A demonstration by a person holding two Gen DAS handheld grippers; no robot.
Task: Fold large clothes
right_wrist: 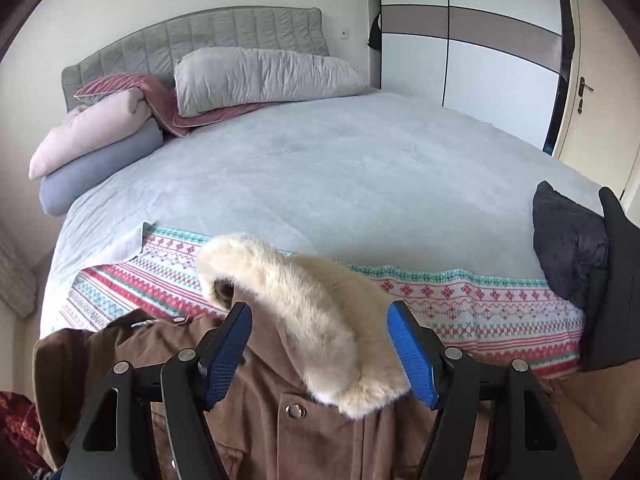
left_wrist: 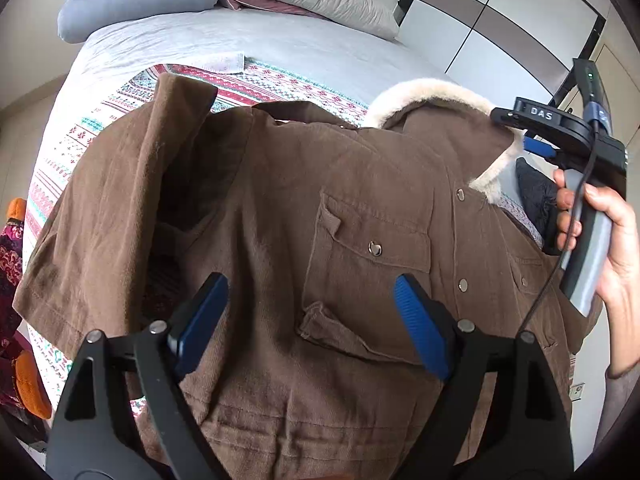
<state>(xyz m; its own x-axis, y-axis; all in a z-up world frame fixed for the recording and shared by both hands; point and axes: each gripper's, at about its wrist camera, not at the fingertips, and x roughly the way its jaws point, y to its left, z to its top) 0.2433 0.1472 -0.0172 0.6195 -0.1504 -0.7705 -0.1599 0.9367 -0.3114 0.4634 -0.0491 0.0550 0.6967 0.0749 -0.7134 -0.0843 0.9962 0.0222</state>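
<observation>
At the far left of the left wrist view a patterned red cloth hung off the bed's edge, beside the striped blanket that covered the near end of the bed. On that blanket lay the jacket, brown, front up, with one sleeve doubled over toward the left and bunched into deep folds. The left gripper hung above the jacket's lower front with its jaws spread wide and nothing between them. Further right sat the chest pocket, then the pale fur collar, and at the far right the right gripper, also spread wide, its pads either side of the collar but seemingly not yet pressing it. A dark garment lay just beside the collar end on the right. Judging from this, the fold was barely begun. The thick fur would likely squash and slip if pinched alone, so a grip that missed the brown cloth beneath could let the collar slide free mid-lift. The bunched sleeve could get trapped under the body and leave a lump. Heavy cloth held at one point might sag and drag the blanket askew, or catch the dark garment.
</observation>
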